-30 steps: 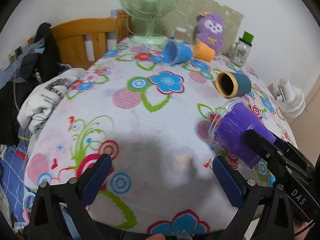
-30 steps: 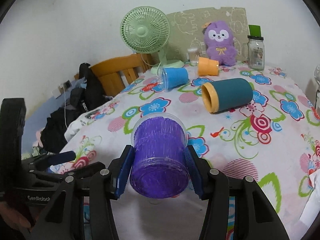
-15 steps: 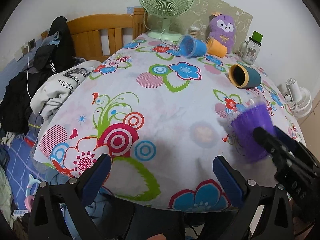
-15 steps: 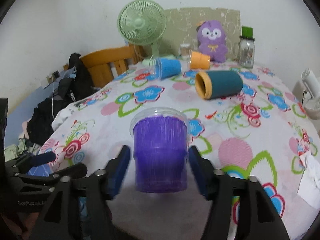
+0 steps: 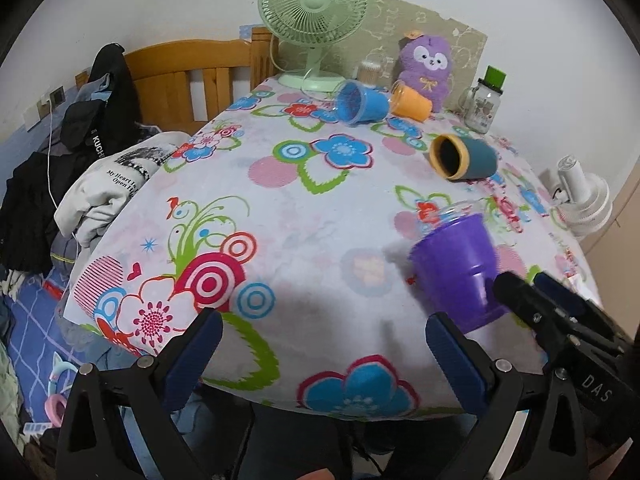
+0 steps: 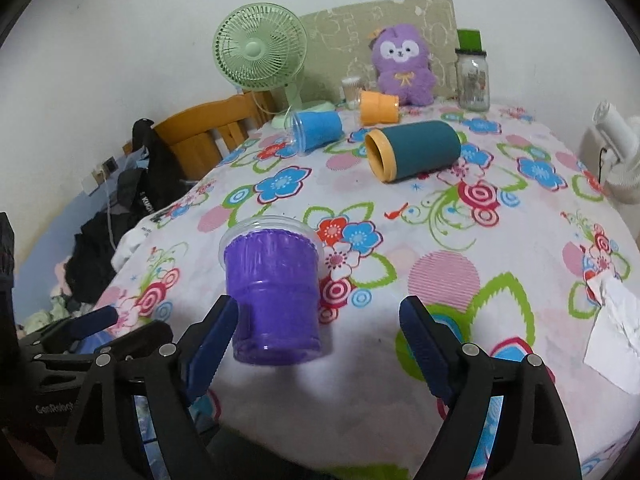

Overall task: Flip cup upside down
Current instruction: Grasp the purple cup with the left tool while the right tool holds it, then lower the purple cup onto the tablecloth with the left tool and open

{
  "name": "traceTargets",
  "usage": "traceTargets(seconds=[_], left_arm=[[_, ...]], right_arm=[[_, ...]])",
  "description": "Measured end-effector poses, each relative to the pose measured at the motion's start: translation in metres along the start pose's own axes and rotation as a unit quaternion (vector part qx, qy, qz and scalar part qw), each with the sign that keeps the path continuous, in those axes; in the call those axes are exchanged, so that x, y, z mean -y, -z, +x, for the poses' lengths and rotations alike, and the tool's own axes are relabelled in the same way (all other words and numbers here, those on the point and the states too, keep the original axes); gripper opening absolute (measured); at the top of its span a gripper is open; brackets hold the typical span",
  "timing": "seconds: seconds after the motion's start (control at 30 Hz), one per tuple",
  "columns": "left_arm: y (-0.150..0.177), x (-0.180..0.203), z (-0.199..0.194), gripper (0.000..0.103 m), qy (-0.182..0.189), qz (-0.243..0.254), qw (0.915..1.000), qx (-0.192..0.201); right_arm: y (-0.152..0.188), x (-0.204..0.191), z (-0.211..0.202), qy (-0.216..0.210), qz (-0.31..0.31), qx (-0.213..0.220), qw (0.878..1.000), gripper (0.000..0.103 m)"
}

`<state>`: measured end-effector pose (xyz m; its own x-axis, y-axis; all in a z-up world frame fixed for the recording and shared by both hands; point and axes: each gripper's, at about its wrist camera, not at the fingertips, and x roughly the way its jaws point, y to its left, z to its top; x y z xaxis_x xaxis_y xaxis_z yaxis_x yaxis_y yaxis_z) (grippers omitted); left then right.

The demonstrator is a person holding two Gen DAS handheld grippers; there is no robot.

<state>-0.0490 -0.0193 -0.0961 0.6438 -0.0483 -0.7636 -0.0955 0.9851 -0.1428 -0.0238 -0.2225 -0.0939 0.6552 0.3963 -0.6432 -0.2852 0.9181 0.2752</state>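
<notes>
A purple cup with a clear rim (image 6: 274,292) stands on the flowered tablecloth near the front edge; its wide rim is up in the picture. It also shows in the left wrist view (image 5: 460,268), tilted. My right gripper (image 6: 318,344) is open; the cup is at its left finger (image 6: 212,340), apart from the right one. My left gripper (image 5: 320,356) is open and empty at the front table edge, left of the cup.
A teal cup with a yellow rim (image 6: 414,154), a blue cup (image 6: 318,130) and an orange cup (image 6: 378,106) lie on their sides further back. A green fan (image 6: 260,50), a purple plush toy (image 6: 402,66) and a glass jar (image 6: 474,78) stand at the rear. A wooden headboard with clothes (image 5: 120,120) is on the left.
My right gripper has opened and let go of the purple cup, which now rests on the table. Both grippers have drawn back toward the front edge.
</notes>
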Motion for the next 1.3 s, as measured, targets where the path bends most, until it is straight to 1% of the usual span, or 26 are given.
traceTargets(seconds=[0.1, 0.17, 0.2, 0.27, 0.37, 0.47, 0.53, 0.63, 0.67, 0.73, 0.8, 0.83, 0.9, 1.0, 1.03, 1.07, 1.3], left_arm=[[-0.003, 0.013, -0.011, 0.103, 0.020, 0.004, 0.9997, 0.012], [-0.004, 0.025, -0.013, 0.103, 0.028, 0.011, 0.9994, 0.017], [-0.004, 0.031, -0.013, 0.103, 0.032, 0.015, 0.9992, 0.017], [-0.004, 0.044, -0.008, 0.103, 0.042, 0.022, 0.9988, 0.010], [-0.001, 0.064, 0.000, 0.103, 0.053, 0.035, 0.9980, 0.003], [-0.001, 0.081, 0.011, 0.103, 0.046, 0.044, 0.9980, 0.003], [-0.001, 0.085, 0.019, 0.103, 0.046, 0.042, 0.9981, -0.002], [-0.001, 0.088, 0.034, 0.103, 0.032, 0.035, 0.9988, -0.008], [-0.001, 0.087, 0.041, 0.103, 0.027, 0.034, 0.9989, -0.018], [0.000, 0.086, 0.051, 0.102, 0.028, 0.028, 0.9986, -0.034], [0.001, 0.084, 0.056, 0.098, 0.026, 0.023, 0.9986, -0.041], [0.002, 0.084, 0.057, 0.093, 0.026, 0.022, 0.9985, -0.043], [0.002, 0.084, 0.059, 0.078, 0.030, 0.025, 0.9981, -0.047], [0.002, 0.085, 0.059, 0.069, 0.034, 0.032, 0.9977, -0.048], [0.002, 0.085, 0.058, 0.063, 0.034, 0.033, 0.9977, -0.048], [0.002, 0.084, 0.058, 0.060, 0.034, 0.033, 0.9977, -0.048], [-0.006, 0.077, 0.041, 0.058, 0.033, 0.037, 0.9984, -0.026]], right_arm=[[-0.003, 0.015, -0.023, -0.033, 0.018, 0.010, 0.999, 0.085], [-0.005, 0.025, -0.037, -0.040, 0.024, 0.021, 0.999, 0.089], [-0.005, 0.031, -0.045, -0.036, 0.024, 0.030, 0.999, 0.092], [-0.004, 0.042, -0.059, -0.020, 0.022, 0.047, 0.998, 0.094], [-0.001, 0.063, -0.069, -0.005, 0.029, 0.055, 0.998, 0.094], [0.006, 0.082, -0.069, -0.001, 0.051, 0.048, 0.998, 0.094], [0.011, 0.092, -0.064, -0.001, 0.063, 0.039, 0.997, 0.094], [0.016, 0.099, -0.060, -0.002, 0.069, 0.030, 0.997, 0.094], [0.018, 0.101, -0.059, -0.002, 0.070, 0.028, 0.997, 0.094], [0.019, 0.103, -0.057, -0.004, 0.074, 0.027, 0.997, 0.094], [0.019, 0.106, -0.054, -0.007, 0.078, 0.025, 0.997, 0.094], [0.019, 0.108, -0.052, -0.008, 0.081, 0.024, 0.996, 0.094], [0.019, 0.110, -0.049, -0.010, 0.084, 0.022, 0.996, 0.094], [0.018, 0.110, -0.043, -0.015, 0.088, 0.018, 0.996, 0.094], [0.018, 0.110, -0.042, -0.017, 0.089, 0.017, 0.996, 0.094], [0.017, 0.110, -0.041, -0.018, 0.089, 0.017, 0.996, 0.094], [0.016, 0.102, -0.033, -0.025, 0.084, 0.009, 0.996, 0.094]])
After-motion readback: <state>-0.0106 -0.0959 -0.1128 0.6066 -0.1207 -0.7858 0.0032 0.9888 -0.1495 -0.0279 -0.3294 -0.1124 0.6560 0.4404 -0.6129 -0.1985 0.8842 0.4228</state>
